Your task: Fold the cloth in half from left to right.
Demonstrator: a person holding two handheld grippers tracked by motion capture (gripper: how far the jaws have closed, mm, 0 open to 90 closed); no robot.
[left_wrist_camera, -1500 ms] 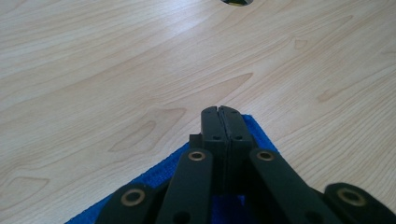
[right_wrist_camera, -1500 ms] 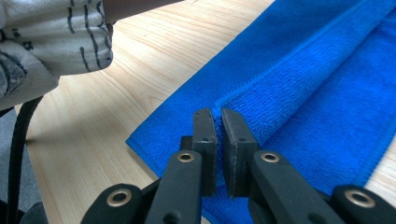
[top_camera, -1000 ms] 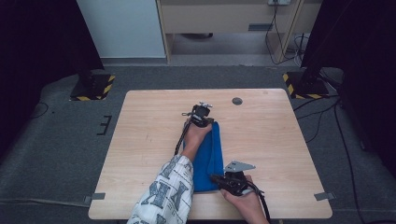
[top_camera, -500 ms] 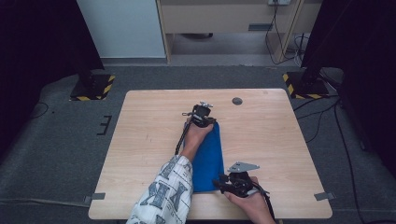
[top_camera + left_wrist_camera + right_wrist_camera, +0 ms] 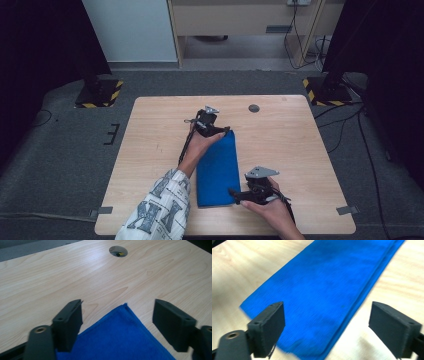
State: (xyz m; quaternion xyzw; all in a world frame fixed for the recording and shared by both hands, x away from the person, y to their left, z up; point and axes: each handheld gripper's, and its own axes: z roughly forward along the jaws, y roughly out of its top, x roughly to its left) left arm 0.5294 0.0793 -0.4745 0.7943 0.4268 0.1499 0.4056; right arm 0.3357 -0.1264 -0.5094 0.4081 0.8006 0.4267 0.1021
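The blue cloth [image 5: 218, 167] lies folded long in the middle of the table [image 5: 150, 130]. The left gripper [image 5: 216, 131] and right gripper [image 5: 239, 194] are both wide open, holding nothing. More folding may be left.

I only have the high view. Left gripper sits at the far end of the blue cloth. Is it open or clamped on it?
Observer: Open. In the left gripper view the left gripper has its jaws spread wide, with a corner of the blue cloth lying flat between them, untouched.
Operator: And the right one?
Observer: Also open. The right gripper straddles the cloth's near end, jaws wide apart.
Operator: Is the cloth single layer?
Observer: No, it looks folded: the right gripper view shows stacked edges running along one long side.
Operator: What's the dark dot on the table?
Observer: A round hole through the tabletop, with something yellow inside.
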